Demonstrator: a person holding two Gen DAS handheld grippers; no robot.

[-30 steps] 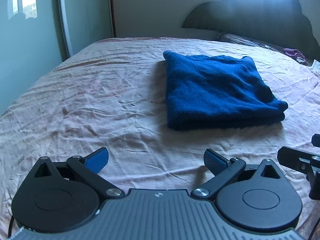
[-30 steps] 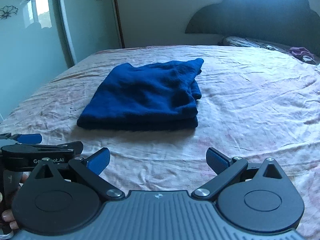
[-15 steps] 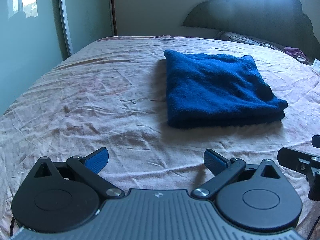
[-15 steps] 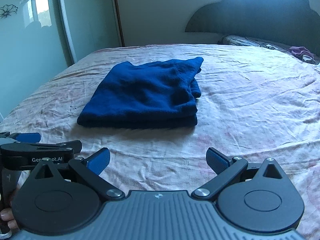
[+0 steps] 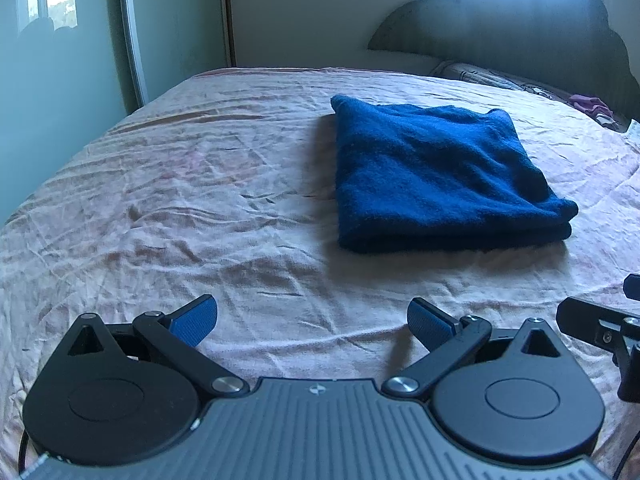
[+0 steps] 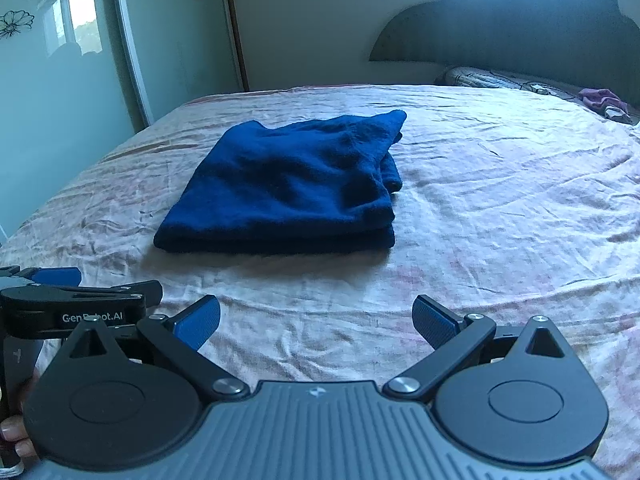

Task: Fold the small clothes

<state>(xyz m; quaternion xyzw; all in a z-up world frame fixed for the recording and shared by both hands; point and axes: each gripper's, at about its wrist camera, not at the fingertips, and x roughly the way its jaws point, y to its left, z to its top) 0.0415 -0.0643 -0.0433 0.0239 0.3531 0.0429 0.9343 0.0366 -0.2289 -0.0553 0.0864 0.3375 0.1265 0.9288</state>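
A dark blue cloth [image 5: 436, 172] lies folded in a thick rectangle on the pink bedsheet [image 5: 200, 200]. It also shows in the right wrist view [image 6: 292, 188], with its folded edge toward me. My left gripper [image 5: 314, 320] is open and empty, low over the sheet, short of the cloth and to its left. My right gripper [image 6: 316, 320] is open and empty, short of the cloth's near edge. Each gripper shows at the edge of the other's view.
A dark headboard [image 5: 520, 36] stands at the far end of the bed, with a patterned pillow [image 6: 488, 78] and a small purple item [image 6: 600, 98] at the far right. A mirrored wardrobe door [image 6: 60, 60] runs along the left side.
Both grippers have drawn back slightly from the cloth. The cloth has not moved.
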